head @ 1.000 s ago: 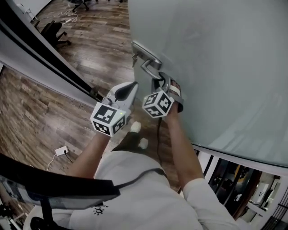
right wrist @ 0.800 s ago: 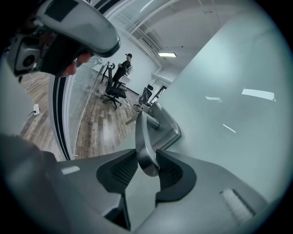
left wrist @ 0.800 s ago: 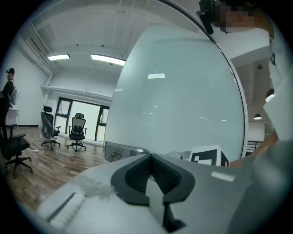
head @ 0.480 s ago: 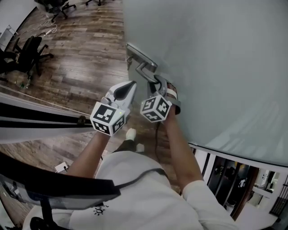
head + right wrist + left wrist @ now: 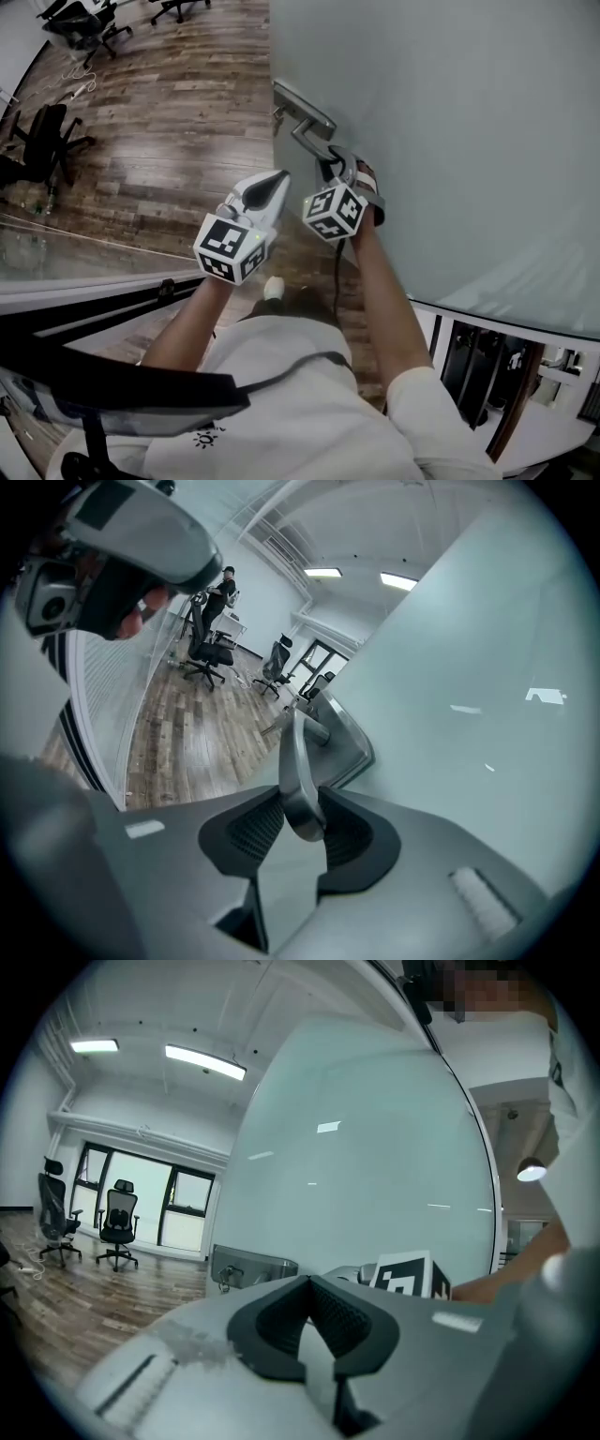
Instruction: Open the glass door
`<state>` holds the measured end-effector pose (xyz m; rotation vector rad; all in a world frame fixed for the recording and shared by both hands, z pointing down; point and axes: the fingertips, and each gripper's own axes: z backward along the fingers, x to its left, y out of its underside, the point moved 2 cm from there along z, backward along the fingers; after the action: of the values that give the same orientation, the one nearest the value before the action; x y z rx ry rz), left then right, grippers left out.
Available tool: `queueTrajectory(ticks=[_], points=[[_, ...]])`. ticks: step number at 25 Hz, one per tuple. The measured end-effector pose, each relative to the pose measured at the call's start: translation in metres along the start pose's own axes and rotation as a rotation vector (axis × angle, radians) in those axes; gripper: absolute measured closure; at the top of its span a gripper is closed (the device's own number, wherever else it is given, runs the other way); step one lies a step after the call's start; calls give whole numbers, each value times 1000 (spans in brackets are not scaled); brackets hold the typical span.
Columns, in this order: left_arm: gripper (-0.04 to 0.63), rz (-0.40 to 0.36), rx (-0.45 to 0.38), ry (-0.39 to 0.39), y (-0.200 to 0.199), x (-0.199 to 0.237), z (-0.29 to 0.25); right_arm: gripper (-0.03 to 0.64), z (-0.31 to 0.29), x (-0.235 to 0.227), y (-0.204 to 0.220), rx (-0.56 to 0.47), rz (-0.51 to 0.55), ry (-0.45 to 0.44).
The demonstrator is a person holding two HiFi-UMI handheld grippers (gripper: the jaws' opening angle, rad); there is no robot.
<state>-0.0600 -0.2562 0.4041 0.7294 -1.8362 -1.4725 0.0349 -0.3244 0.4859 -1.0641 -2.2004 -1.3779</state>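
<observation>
The glass door point(image 5: 469, 131) is seen filling the upper right of the head view, with its lever handle point(image 5: 312, 141) at upper centre. The right tongs point(image 5: 300, 819) are clamped on the handle's free end, their jaws having just been closing. The left tongs point(image 5: 307, 1281) are clenched on nothing and held just left of the right pair.

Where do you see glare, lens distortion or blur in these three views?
Head view: pale sheen on the brown wooden plank floor. Left gripper view: fisheye bending, dark corners, white ceiling strip lights blown out. Right gripper view: small glints on the frosted pale-green glass door; silver metal lever handle sharp.
</observation>
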Motion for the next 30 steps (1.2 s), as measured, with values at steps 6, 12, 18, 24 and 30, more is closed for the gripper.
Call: queueTrajectory(ticks=[6,12,18,24,30], points=[[593,18,15,-16,-2,14,-39,502,-27,-41,16,11,-15,16],[593,17,20,-50,-17,12,-105,504,-50,-85,40,33,-49,39],[593,-12,28,-75,-36,4,-178,502,-72,-136,69,47,-84,82],[594,-17,38,-75,-32,-2,-214,497,-86,-166,85,51,-131,143],[594,-20,40,-56,-27,13,-223,497,-95,-172,90,74,-193,167]])
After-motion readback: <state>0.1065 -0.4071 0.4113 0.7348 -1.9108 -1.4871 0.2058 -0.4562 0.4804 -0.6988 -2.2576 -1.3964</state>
